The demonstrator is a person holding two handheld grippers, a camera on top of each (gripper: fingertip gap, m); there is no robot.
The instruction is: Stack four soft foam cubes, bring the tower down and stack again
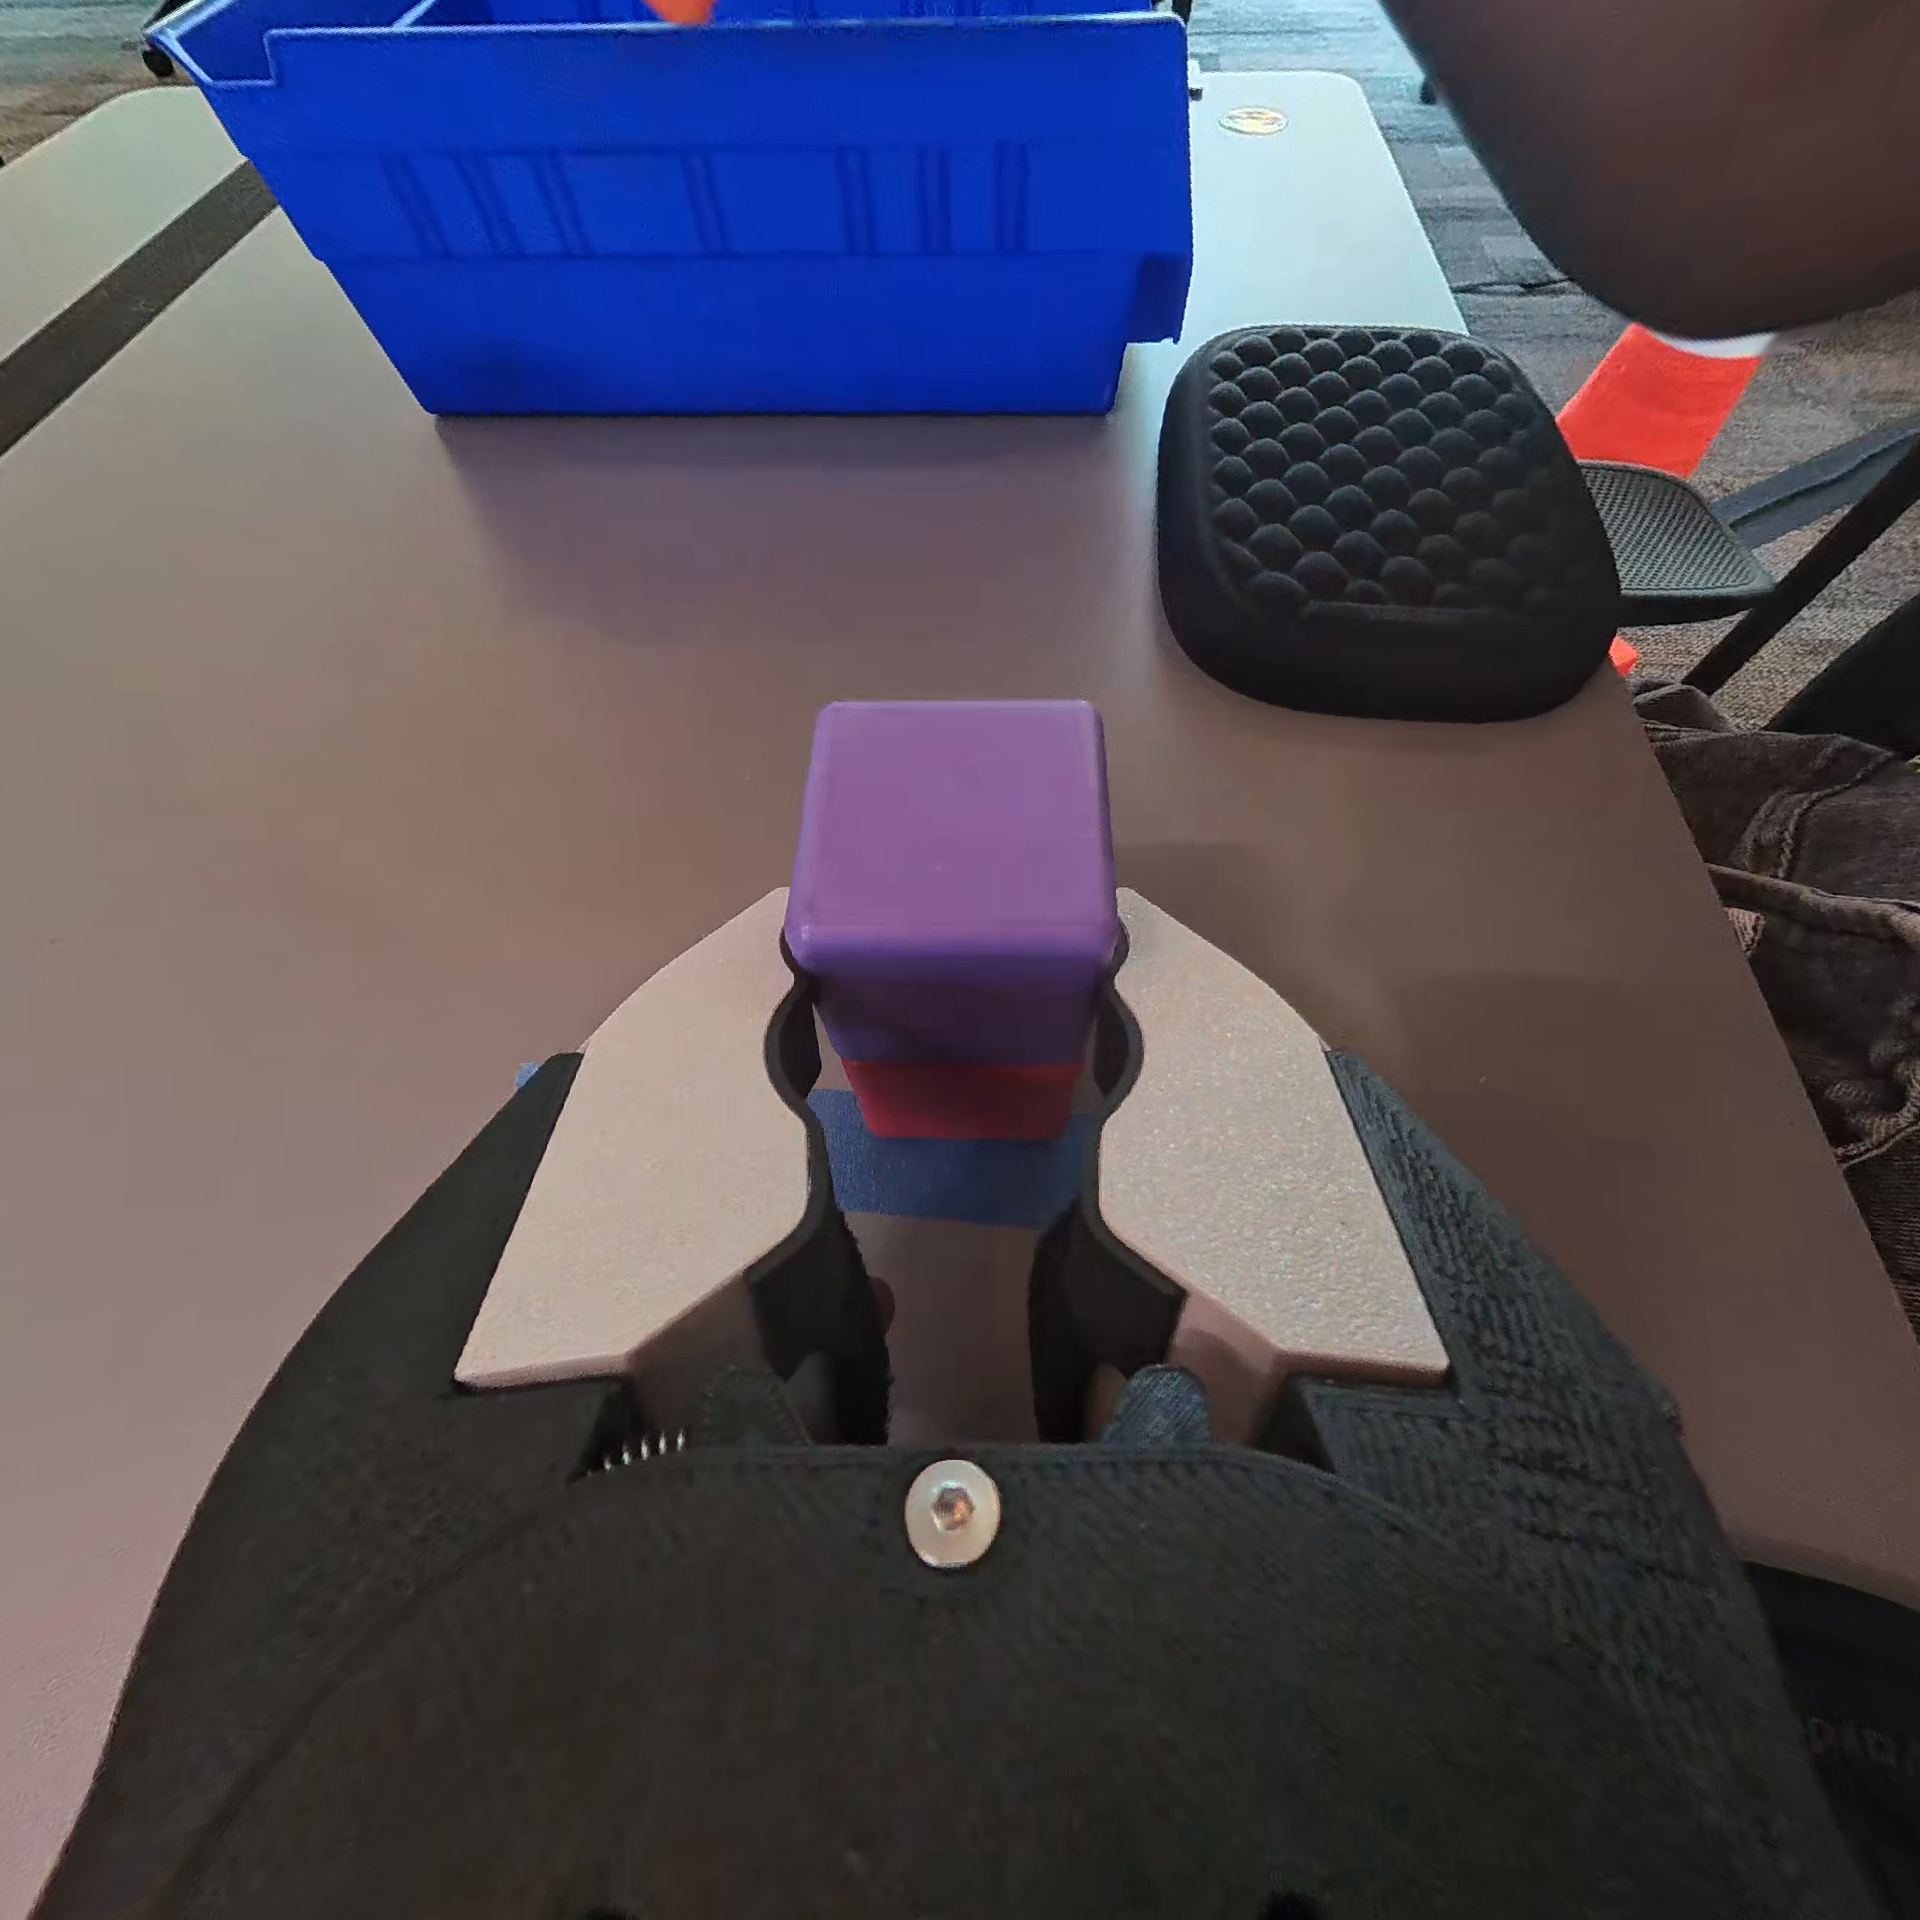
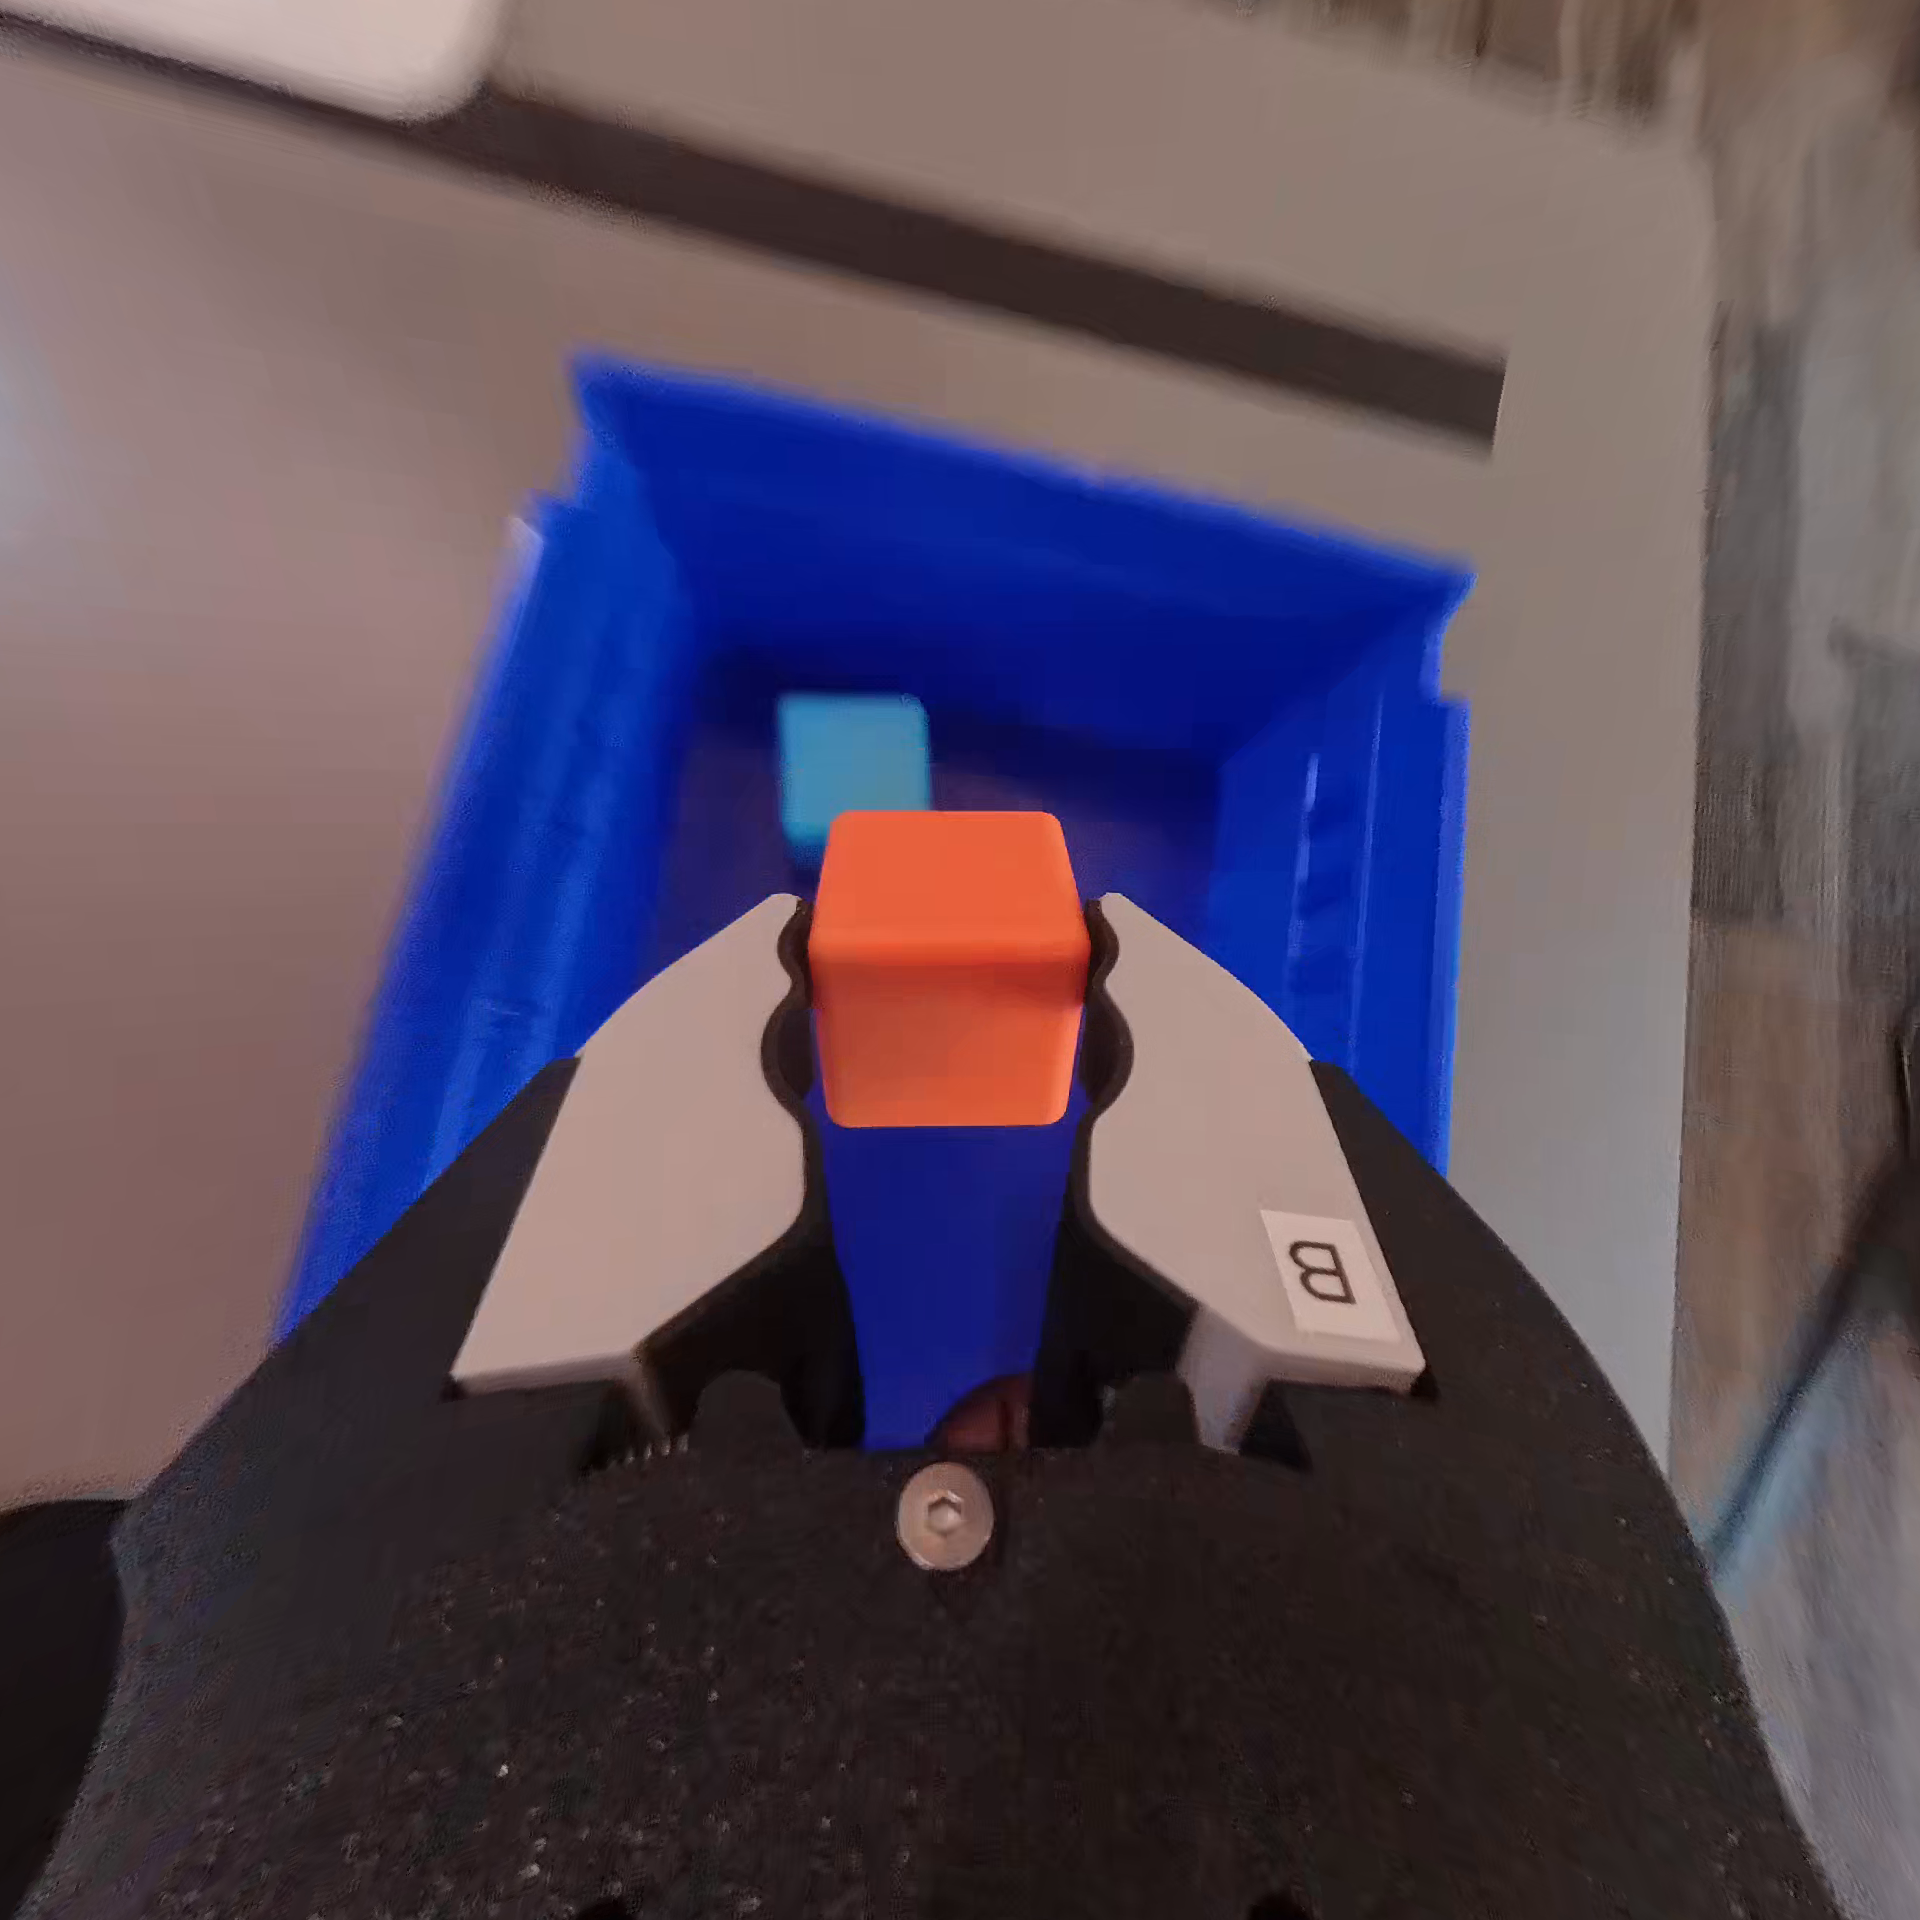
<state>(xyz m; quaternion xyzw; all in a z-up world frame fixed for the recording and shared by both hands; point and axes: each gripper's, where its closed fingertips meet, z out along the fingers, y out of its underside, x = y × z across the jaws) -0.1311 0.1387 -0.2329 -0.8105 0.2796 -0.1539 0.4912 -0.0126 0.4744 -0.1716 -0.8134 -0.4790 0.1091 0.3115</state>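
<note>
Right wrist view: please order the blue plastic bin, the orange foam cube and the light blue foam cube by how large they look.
1. Blue plastic bin, by far.
2. Orange foam cube.
3. Light blue foam cube.
The orange cube is nearer the camera, so these two may really match.

You see a purple cube (image 1: 951, 842) on a red cube (image 1: 961, 1099), an orange cube (image 2: 945, 966), a light-blue cube (image 2: 852, 764) and a blue bin (image 1: 727, 208).

Both grippers: grey fingers (image 1: 665, 1132), textured black printed bodies, one silver hex screw (image 2: 943, 1528) each.
</note>
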